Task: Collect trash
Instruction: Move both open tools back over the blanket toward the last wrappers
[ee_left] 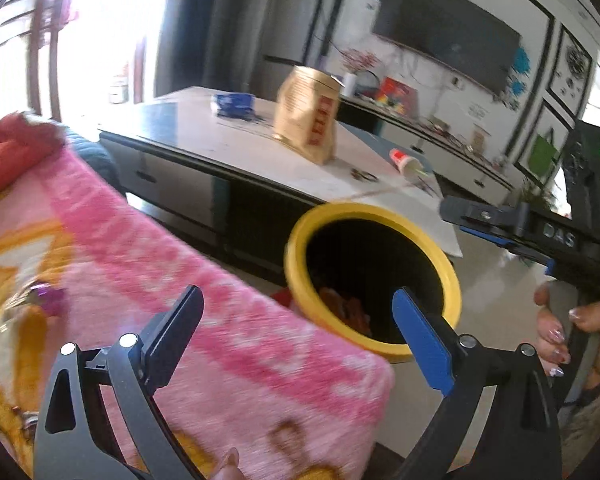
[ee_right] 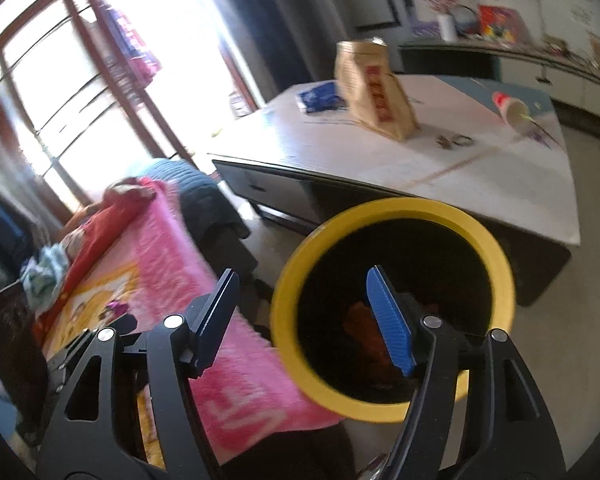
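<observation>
Hovering over yellow bin; left gripper, right gripper empty, agape.

A low white-topped coffee table is set on a pale floor; a pink blanket is spread beside it. Strong daylight is admitted through a brown-framed window; a dark television is mounted on the patterned wall.
</observation>
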A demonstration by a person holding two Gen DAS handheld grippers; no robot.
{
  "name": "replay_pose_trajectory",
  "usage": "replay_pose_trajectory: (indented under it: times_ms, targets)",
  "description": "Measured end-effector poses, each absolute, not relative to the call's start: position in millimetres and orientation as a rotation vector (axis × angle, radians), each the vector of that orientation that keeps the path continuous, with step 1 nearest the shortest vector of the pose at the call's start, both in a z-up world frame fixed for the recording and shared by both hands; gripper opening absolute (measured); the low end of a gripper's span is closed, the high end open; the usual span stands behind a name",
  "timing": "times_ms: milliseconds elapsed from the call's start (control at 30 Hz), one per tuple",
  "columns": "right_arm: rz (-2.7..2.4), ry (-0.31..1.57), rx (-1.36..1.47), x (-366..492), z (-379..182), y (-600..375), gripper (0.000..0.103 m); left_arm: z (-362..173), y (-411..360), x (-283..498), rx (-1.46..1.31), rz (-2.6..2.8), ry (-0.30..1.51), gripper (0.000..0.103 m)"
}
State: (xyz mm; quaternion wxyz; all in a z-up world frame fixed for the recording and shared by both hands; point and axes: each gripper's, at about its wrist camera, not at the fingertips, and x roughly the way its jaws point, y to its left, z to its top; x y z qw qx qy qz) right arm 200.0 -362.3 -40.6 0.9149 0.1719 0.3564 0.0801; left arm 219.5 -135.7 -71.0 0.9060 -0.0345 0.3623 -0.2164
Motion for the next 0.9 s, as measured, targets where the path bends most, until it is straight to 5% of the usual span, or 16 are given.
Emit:
replay_pose_trajectory:
  times_ms: [900]
  targets:
    - [0.49,0.742,0.136,203.1,-11.9,-201.2,0.062,-59.7,24.5,184.6,-0.176,-0.164,0.688,0.092]
